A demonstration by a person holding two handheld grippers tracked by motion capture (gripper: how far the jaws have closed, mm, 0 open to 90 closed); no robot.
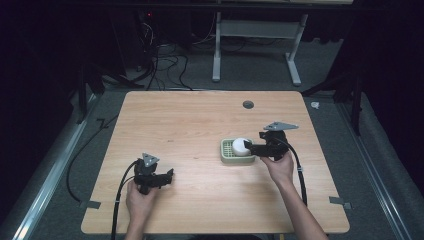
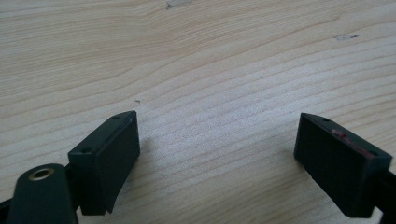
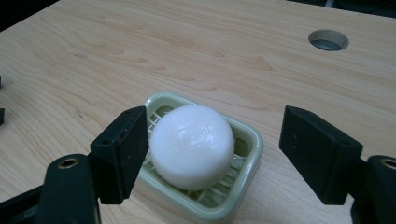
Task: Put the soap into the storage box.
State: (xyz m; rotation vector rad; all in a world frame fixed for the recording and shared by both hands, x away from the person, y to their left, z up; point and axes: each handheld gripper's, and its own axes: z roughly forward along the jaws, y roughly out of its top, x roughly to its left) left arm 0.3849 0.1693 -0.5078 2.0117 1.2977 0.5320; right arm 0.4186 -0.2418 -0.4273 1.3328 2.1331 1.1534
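- Counter [image 1: 200, 120]: rectangular top with rounded corners, pale wood-grain laminate, smooth and matt; a round grommet hole [image 1: 248, 104] sits near its far edge.
- Soap dish [image 1: 228, 156]: pale green plastic, rectangular with rounded corners, raised rim and slatted floor; it stands on the counter right of centre.
- Soap bar [image 1: 240, 146]: white, round and domed, glossy-smooth, with a faint embossed mark on top seen in the right gripper view; it lies inside the soap dish, on the slats.
- Right hand-held gripper [image 3: 212, 147]: black, with blocky wedge-shaped jaws and brass-coloured screw heads at the pivots; a grey three-cornered plate sits on top and a black cable trails back. The jaws stand spread wide over the dish. The jaw at the left of the right gripper view is close against the soap's side; whether it touches cannot be told. The other jaw is well apart from the soap.
- Left hand-held gripper [image 2: 217, 154]: same black make, held low over bare counter at the near left, well apart from the dish; jaws spread wide with nothing between them.
- Person's hands [image 1: 140, 196]: one around each gripper's body, forearms entering from the near edge.
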